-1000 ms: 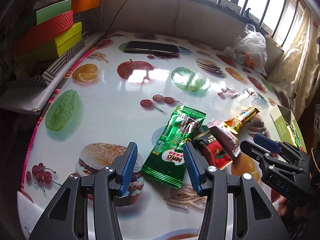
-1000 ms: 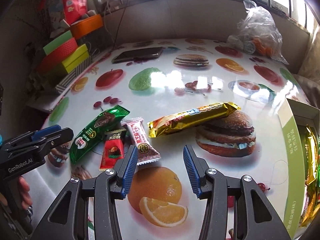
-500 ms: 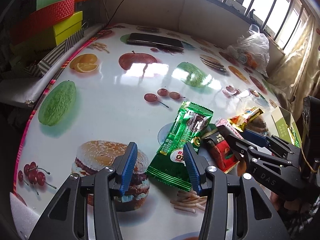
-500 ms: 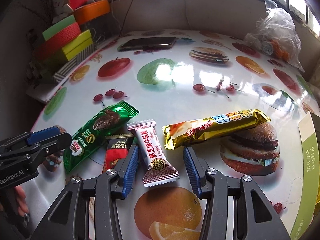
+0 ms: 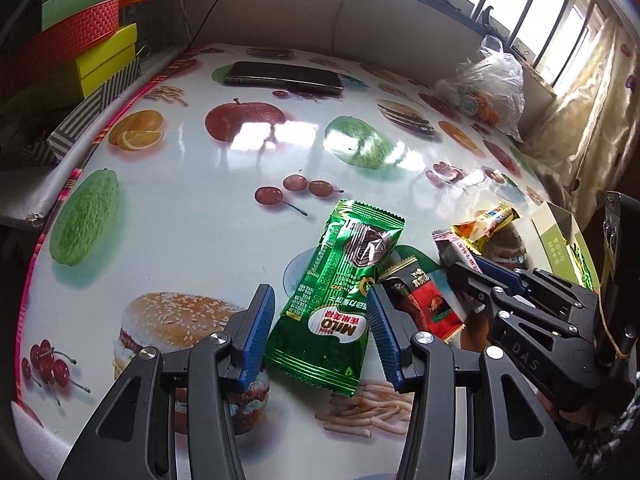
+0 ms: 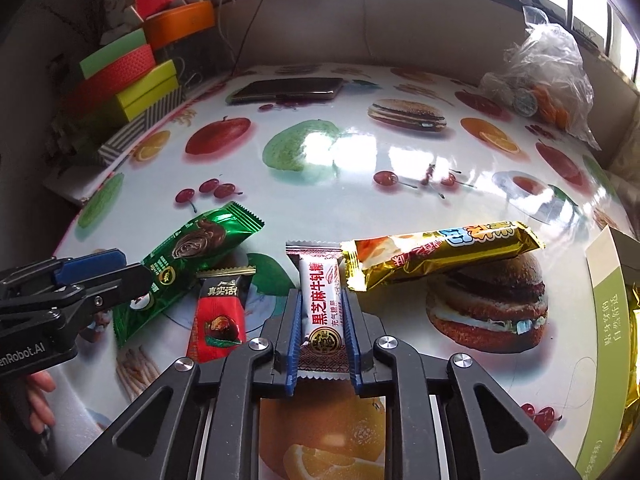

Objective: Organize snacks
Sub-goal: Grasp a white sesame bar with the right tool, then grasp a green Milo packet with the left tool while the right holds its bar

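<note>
Several snacks lie on the fruit-print table. My right gripper (image 6: 320, 320) is shut on a white and maroon nougat candy (image 6: 322, 304), its jaws pressing both long sides. A gold bar wrapper (image 6: 440, 254) lies just right of it, a red and black packet (image 6: 220, 316) just left. My left gripper (image 5: 320, 332) is open, its jaws either side of the near end of the green Milo packet (image 5: 344, 288). The right gripper (image 5: 480, 276) also shows in the left wrist view, and the left gripper (image 6: 104, 272) in the right wrist view.
An open green and white box (image 6: 608, 320) stands at the table's right edge with gold wrappers inside. A phone (image 5: 284, 78) lies at the far side. A plastic bag (image 6: 540, 80) sits at the far right. Stacked coloured boxes (image 5: 88, 52) stand off the left edge.
My right gripper moved forward over the nougat candy and closed on it. My left gripper moved forward so its open jaws straddle the Milo packet's near end.
</note>
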### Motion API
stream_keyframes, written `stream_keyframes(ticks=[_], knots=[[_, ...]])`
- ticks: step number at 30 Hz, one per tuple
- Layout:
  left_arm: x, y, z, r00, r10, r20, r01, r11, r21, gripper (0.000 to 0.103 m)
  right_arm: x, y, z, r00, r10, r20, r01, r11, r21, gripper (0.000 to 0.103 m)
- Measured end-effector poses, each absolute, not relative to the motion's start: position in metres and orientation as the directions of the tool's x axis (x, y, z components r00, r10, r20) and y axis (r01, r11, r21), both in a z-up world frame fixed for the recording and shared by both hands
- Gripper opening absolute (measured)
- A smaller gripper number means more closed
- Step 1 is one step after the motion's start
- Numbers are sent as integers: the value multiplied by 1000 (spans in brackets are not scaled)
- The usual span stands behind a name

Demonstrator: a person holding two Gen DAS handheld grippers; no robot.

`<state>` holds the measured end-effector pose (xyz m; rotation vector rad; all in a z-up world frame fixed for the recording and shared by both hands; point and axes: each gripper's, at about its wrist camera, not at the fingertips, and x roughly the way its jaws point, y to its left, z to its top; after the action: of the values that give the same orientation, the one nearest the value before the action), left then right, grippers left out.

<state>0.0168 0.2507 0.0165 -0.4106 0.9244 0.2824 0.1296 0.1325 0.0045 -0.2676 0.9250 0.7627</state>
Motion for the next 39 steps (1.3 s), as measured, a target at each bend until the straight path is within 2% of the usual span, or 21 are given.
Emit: stream_keyframes(ticks=[7, 11, 36, 39], knots=[[27, 245, 14, 560, 52, -827, -373, 907, -195, 50, 129, 118, 5, 371, 475, -798, -670, 732, 123, 18], [35, 244, 10, 552, 37, -833, -359, 912, -198, 58, 128, 109, 5, 373, 476, -797, -657, 742, 135, 18], [55, 236, 5, 515, 144, -845, -358, 932, -59, 58, 126, 92, 6, 370, 488, -790, -631, 756, 172, 18], [55, 236, 5, 515, 147, -845, -362, 930, -59, 51, 126, 91, 6, 370, 489, -790, -631, 756, 173, 18]])
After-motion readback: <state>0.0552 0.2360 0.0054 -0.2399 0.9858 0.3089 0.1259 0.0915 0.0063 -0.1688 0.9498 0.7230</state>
